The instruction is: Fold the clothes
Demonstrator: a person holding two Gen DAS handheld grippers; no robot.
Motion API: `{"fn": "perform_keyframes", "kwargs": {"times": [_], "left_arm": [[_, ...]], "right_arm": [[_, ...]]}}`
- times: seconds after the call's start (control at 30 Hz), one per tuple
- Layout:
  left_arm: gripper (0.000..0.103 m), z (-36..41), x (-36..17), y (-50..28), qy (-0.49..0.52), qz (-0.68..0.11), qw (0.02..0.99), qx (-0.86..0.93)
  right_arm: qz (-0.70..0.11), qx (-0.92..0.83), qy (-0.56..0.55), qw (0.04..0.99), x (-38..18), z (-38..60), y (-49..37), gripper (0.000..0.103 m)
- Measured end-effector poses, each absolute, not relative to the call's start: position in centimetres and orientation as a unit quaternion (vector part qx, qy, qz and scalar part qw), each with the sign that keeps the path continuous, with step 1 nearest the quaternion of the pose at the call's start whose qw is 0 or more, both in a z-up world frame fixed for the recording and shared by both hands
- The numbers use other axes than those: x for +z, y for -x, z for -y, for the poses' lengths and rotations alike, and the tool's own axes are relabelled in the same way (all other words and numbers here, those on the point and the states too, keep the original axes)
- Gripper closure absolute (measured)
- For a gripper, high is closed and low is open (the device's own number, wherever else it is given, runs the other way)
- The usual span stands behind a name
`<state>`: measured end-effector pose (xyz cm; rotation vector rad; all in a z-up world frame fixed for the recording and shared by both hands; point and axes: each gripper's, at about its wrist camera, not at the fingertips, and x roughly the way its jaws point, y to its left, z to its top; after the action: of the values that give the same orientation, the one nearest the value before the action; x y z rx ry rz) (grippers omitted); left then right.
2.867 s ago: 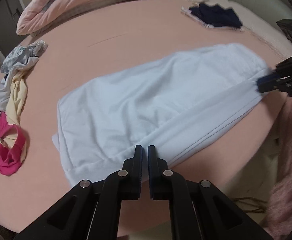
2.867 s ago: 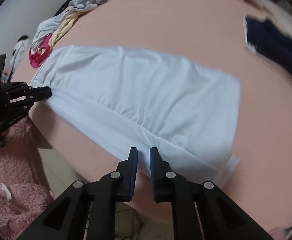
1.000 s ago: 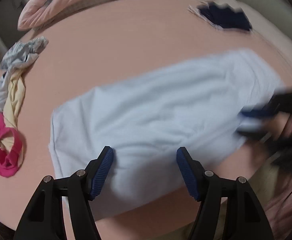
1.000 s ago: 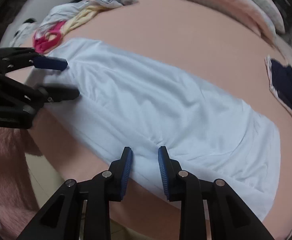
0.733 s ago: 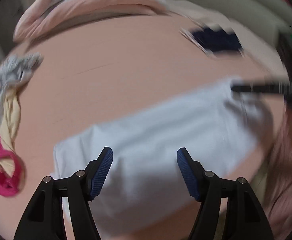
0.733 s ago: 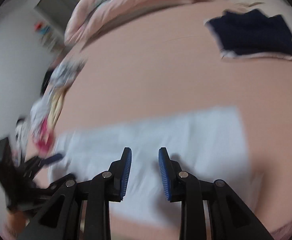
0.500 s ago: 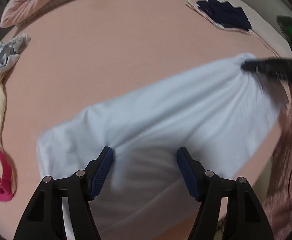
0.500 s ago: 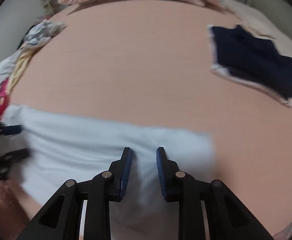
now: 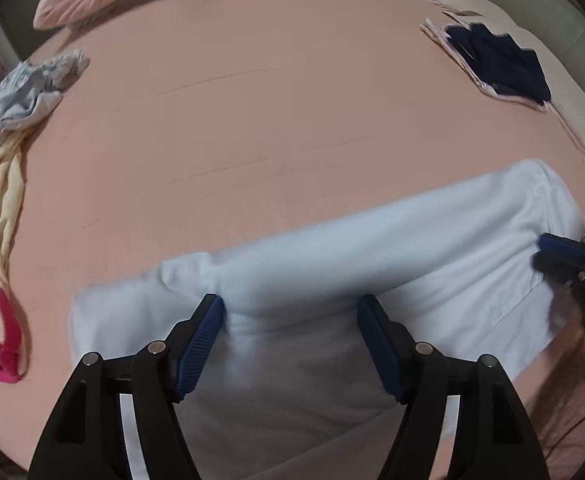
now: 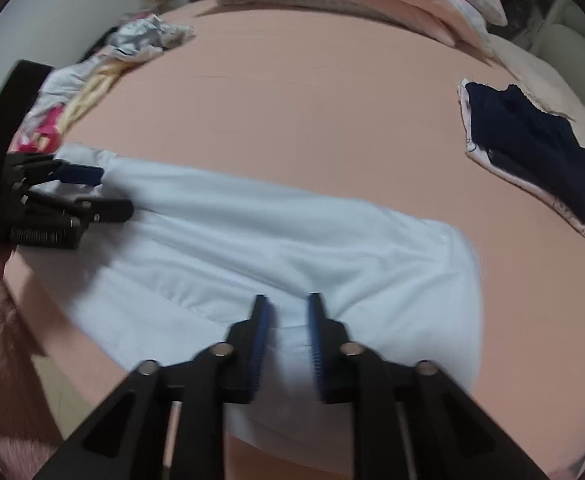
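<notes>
While the pale blue garment [image 9: 372, 248] lies as a long doubled band across the near edge of the bed [image 9: 252, 120], both claws stand over it and neither has cloth in its grip. The left gripper [image 9: 290, 320] is spread wide, its blue pads set well apart above the left half of the band, where the cloth bunches into a soft ridge between them. The right gripper [image 10: 286, 320] is parted more narrowly over the right end of the garment; its pads straddle a small pucker of cloth, but a clear gap shows and nothing is pinched. The motion blur leaves it unclear whether either pair of pads touches the cloth. The fold along the length appears to be laid down, with a lower layer showing past the upper one on the side nearest the bed edge, so the step in hand is judged to be the release and regrip between folds. The next move calls for each claw to close on both layers at an end of the band, not the top layer alone, and to carry one end over the other without dragging the band off the near edge. A folded dark garment [image 10: 532, 148] rests near the far right edge of the bed, and a heap of loose clothes [image 9: 0, 200] lies along the left edge, both well apart from the work.
</notes>
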<state>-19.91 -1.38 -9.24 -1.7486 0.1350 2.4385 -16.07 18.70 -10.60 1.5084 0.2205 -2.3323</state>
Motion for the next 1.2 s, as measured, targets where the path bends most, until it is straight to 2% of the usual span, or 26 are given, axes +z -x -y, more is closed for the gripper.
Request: {"fn": "perform_keyframes", "kwargs": {"times": [0.03, 0.07, 0.13, 0.2, 0.23, 0.3, 0.37, 0.43, 0.47, 0.53, 0.6, 0.73, 0.87, 1.0, 1.07, 1.2], "left_arm": [[0.035, 1.9, -8.6, 19.8, 0.576, -0.042, 0.057, 0.814], [0.035, 2.2, -8.0, 19.4, 0.578, -0.036, 0.048, 0.814], [0.035, 2.0, -6.5, 17.5, 0.581, -0.019, 0.054, 0.812], [0.035, 1.0, -5.7, 15.5, 0.568, -0.003, 0.089, 0.818], [0.034, 0.3, -5.9, 14.7, 0.565, -0.006, 0.102, 0.819], [0.034, 0.4, -7.8, 13.9, 0.579, -0.044, 0.068, 0.811], [0.033, 1.6, -9.9, 13.5, 0.599, -0.072, 0.015, 0.797], [0.033, 2.7, -8.7, 13.5, 0.581, -0.024, 0.018, 0.813], [0.033, 3.3, -8.0, 13.5, 0.570, 0.004, 0.022, 0.821], [0.033, 3.5, -6.5, 13.6, 0.541, 0.029, 0.038, 0.840], [0.033, 2.0, -6.0, 14.0, 0.515, -0.005, 0.069, 0.854], [0.033, 0.5, -10.4, 14.7, 0.563, -0.072, 0.060, 0.821], [0.035, 2.7, -9.2, 12.9, 0.541, -0.026, 0.049, 0.839], [0.035, 4.9, -7.8, 11.1, 0.515, 0.025, 0.039, 0.856], [0.035, 6.0, -7.1, 10.2, 0.502, 0.051, 0.033, 0.863], [0.034, 7.8, -8.1, 10.1, 0.529, 0.048, -0.032, 0.847]], "right_arm": [[-0.082, -0.829, -0.530, 0.157, -9.9, -19.6, 16.4, 0.081], [-0.103, -0.837, -0.522, 0.126, -9.5, -20.2, 16.9, 0.078], [-0.138, -0.843, -0.511, 0.090, -9.1, -20.8, 16.6, 0.078], [-0.139, -0.840, -0.516, 0.093, -9.0, -20.6, 15.2, 0.078], [-0.143, -0.840, -0.514, 0.097, -9.0, -20.3, 14.4, 0.078], [-0.148, -0.847, -0.505, 0.078, -9.5, -20.7, 12.9, 0.077], [-0.111, -0.852, -0.509, 0.057, -10.0, -23.1, 11.9, 0.073], [-0.040, -0.857, -0.514, 0.029, -10.3, -25.7, 11.8, 0.064], [0.001, -0.868, -0.496, 0.008, -9.7, -26.9, 11.3, 0.064], [0.026, -0.895, -0.445, -0.026, -7.7, -27.9, 10.3, 0.061], [-0.005, -0.899, -0.438, 0.003, -7.1, -26.5, 10.8, 0.061], [-0.023, -0.875, -0.483, 0.027, -9.8, -24.4, 13.1, 0.061], [-0.019, -0.898, -0.439, -0.002, -11.0, -26.4, 12.3, 0.057], [0.082, -0.904, -0.420, -0.009, -9.4, -30.2, 11.6, 0.057], [0.073, -0.899, -0.431, -0.035, -9.4, -30.6, 11.5, 0.057], [0.011, -0.863, -0.501, -0.066, -12.0, -30.1, 12.0, 0.057]]}}
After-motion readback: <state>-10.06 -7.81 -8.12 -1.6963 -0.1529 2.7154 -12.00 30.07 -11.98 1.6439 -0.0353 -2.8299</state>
